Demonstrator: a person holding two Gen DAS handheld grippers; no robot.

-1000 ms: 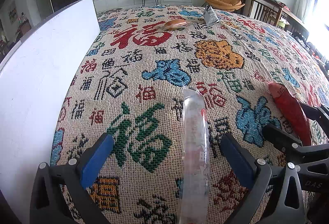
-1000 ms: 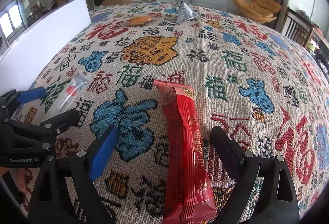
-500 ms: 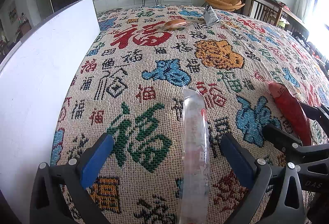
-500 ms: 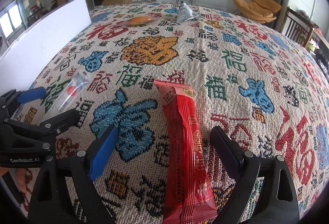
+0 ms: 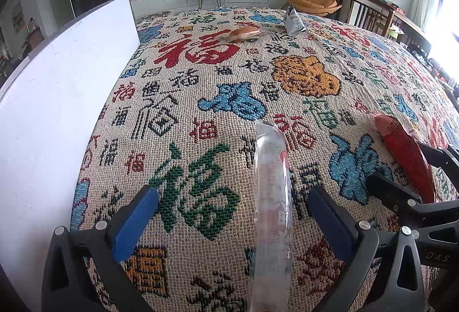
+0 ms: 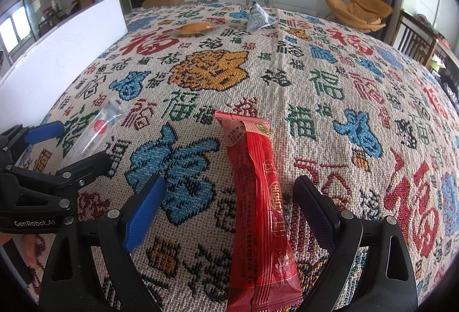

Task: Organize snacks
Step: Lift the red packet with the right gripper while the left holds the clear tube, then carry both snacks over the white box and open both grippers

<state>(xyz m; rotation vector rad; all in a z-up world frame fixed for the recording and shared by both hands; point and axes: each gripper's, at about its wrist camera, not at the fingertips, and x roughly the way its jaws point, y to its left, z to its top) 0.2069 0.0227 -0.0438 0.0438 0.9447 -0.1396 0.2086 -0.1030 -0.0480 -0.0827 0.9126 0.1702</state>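
Observation:
A clear plastic snack packet (image 5: 271, 197) lies on the patterned tablecloth between the open fingers of my left gripper (image 5: 229, 206); it also shows in the right wrist view (image 6: 96, 130). A long red snack packet (image 6: 258, 197) lies between the open fingers of my right gripper (image 6: 229, 197); it also shows in the left wrist view (image 5: 404, 154). Neither packet is clamped. Far across the table lie a wrapped burger-shaped bun (image 5: 243, 33) (image 6: 195, 28) and a silver-grey bag (image 5: 292, 21) (image 6: 258, 16).
A tall white board (image 5: 51, 99) stands along the table's left side. The two grippers sit side by side at the near edge, the left gripper (image 6: 48, 165) close to the right one. Chairs (image 5: 373, 16) stand past the far right edge.

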